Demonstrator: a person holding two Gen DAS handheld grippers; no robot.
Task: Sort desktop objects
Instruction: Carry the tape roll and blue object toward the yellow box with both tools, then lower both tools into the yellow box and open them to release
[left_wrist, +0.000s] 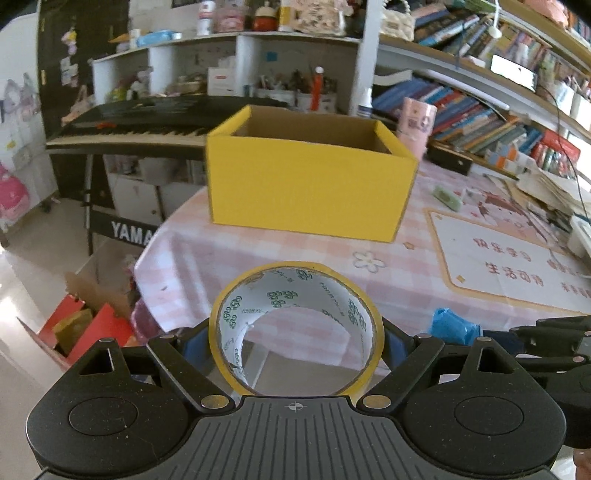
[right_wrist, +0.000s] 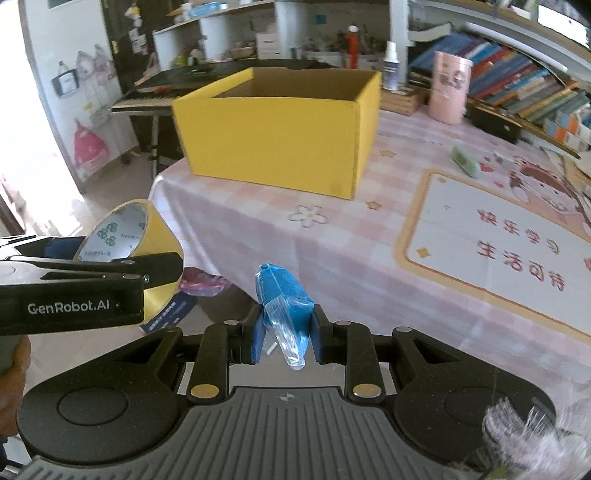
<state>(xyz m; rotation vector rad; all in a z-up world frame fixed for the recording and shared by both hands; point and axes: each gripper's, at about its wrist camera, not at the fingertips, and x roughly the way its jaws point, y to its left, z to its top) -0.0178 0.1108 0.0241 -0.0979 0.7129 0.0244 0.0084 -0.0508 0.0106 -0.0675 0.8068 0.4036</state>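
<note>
My left gripper (left_wrist: 295, 341) is shut on a roll of yellow tape (left_wrist: 295, 280), held in the air just off the table's near edge; the roll also shows in the right wrist view (right_wrist: 127, 236). My right gripper (right_wrist: 286, 334) is shut on a small blue packet in clear wrap (right_wrist: 286, 295), which also shows in the left wrist view (left_wrist: 452, 326). An open yellow cardboard box (left_wrist: 310, 184) stands on the pink checked tablecloth (left_wrist: 295, 251) ahead of both grippers, also in the right wrist view (right_wrist: 280, 136).
A green eraser-like object (right_wrist: 464, 160) lies right of the box. A pink cylinder (right_wrist: 448, 88) and a white printed mat (right_wrist: 491, 240) are at the right. Bookshelves line the far right. A Yamaha keyboard (left_wrist: 125, 125) stands left beyond the table.
</note>
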